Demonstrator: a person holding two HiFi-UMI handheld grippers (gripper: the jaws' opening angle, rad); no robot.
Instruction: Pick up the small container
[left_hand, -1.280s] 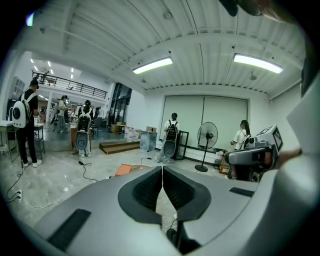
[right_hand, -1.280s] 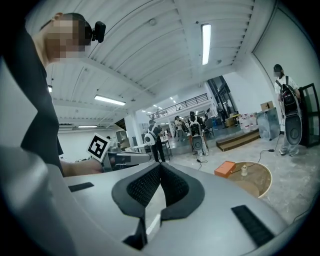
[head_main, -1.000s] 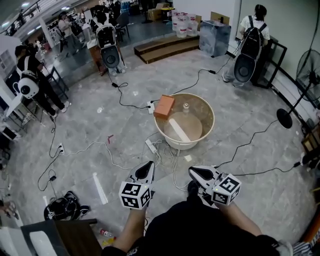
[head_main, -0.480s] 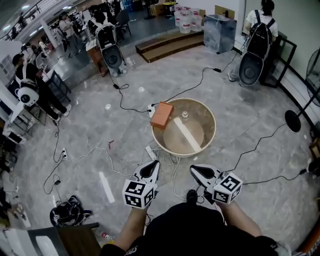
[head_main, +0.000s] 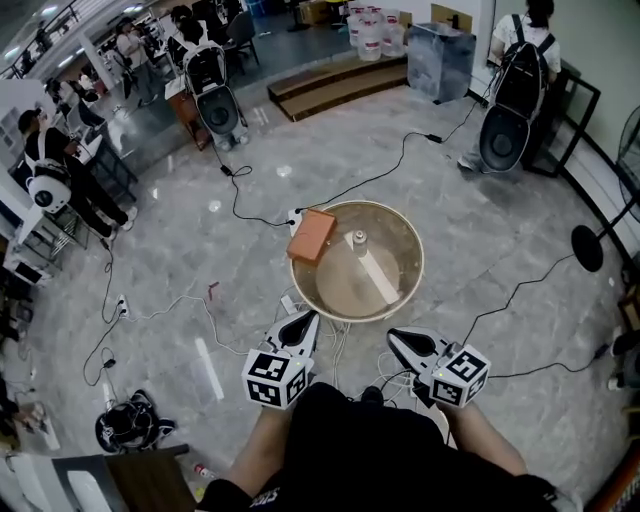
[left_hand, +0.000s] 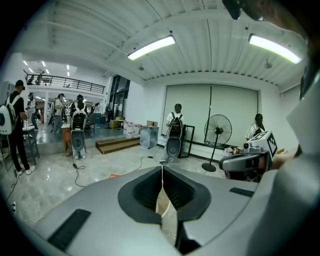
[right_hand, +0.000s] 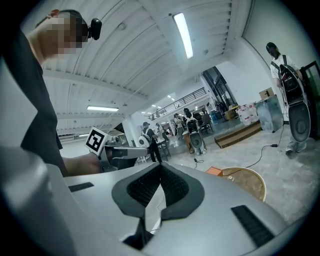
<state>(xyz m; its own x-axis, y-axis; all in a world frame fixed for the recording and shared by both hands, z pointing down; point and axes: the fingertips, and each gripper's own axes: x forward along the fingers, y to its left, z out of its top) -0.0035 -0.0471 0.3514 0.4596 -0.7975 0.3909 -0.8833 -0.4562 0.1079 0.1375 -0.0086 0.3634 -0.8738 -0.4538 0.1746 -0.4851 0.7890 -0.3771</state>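
Note:
A small pale container (head_main: 359, 240) with a cap stands upright inside a round beige basin (head_main: 411, 250) on the floor. An orange box (head_main: 311, 235) lies on the basin's left rim and a white strip (head_main: 373, 276) lies on its bottom. My left gripper (head_main: 305, 320) hovers just short of the basin's near rim, jaws shut and empty. My right gripper (head_main: 395, 338) is held beside it at the same height, also shut with nothing in it. In the right gripper view the basin (right_hand: 248, 181) and orange box (right_hand: 214, 171) lie ahead to the right.
Cables and a power strip (head_main: 288, 303) trail over the marble floor by the basin. A black bag (head_main: 128, 422) and a table corner (head_main: 130, 480) sit at lower left. People with backpacks stand around the room. A fan base (head_main: 586, 248) stands at right.
The basin has come closer and shifted left in the head view as the person stepped toward it. Both grippers stay shut and side by side.

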